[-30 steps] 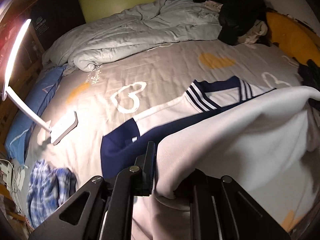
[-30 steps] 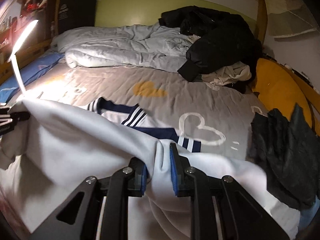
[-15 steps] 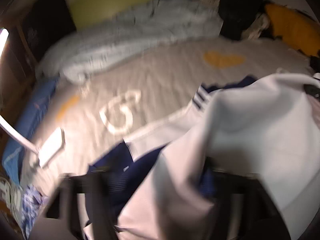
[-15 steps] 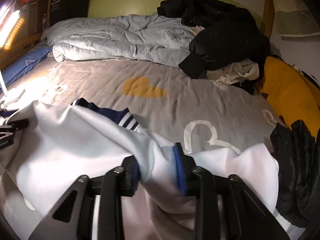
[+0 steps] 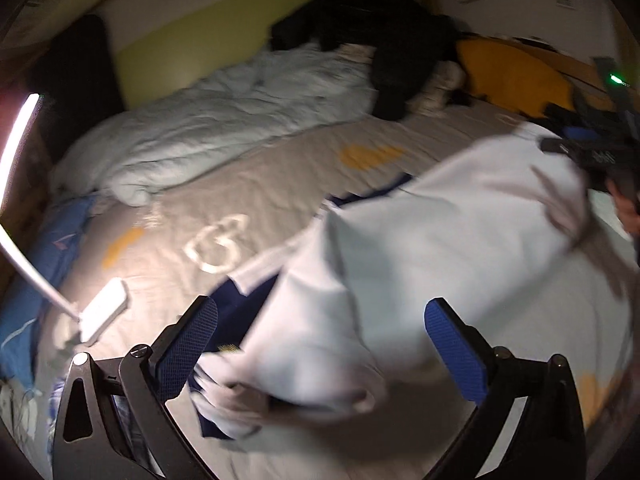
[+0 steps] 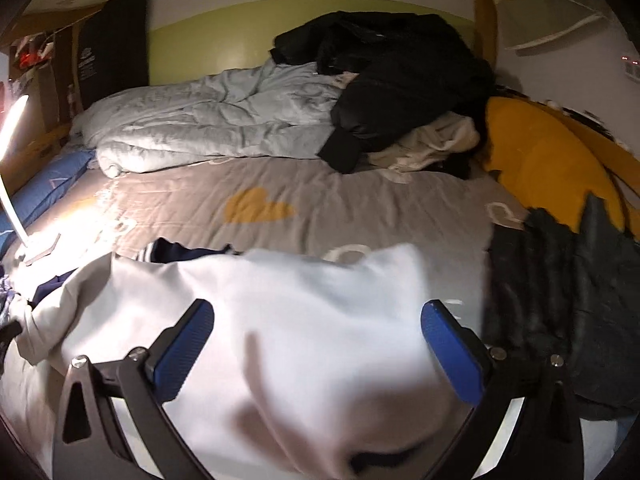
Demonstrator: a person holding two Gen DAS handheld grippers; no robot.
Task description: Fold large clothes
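Across the grey bed sheet the white sweatshirt is lying folded over on itself, and I am opening both the left hand-held gripper and the right hand-held gripper wide, nothing pinched. I am judging the fold needs smoothing flat before regripping the far edge.
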